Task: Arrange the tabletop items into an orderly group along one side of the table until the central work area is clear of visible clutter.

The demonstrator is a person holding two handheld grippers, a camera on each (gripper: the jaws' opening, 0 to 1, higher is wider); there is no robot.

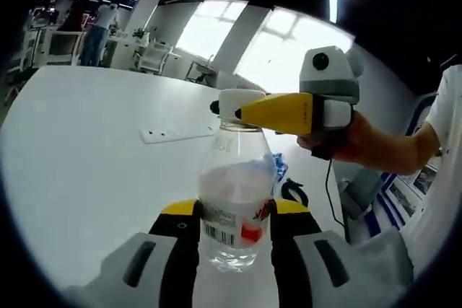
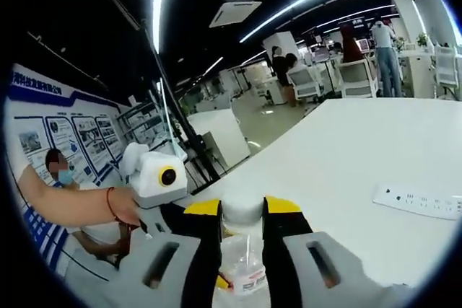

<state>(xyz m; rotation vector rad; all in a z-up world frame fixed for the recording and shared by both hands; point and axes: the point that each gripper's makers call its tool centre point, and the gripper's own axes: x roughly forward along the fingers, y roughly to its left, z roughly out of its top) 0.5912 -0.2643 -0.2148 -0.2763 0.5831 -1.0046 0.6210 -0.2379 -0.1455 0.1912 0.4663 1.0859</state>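
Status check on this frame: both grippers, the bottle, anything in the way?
Left gripper shut on bottle body. Right gripper shut on bottle cap. Power strip lies apart on white table.

The bottle [image 1: 236, 207] stands upright on the table [image 1: 86, 171], between the two jaws of the left gripper [image 1: 234, 232], which touch its lower body on both sides. The right gripper [image 1: 242, 106] comes in from the right and sits at the cap [image 2: 242, 210], one jaw on each side. Beyond the bottle, further from both grippers, a power strip [image 1: 177, 134] lies flat on the table.
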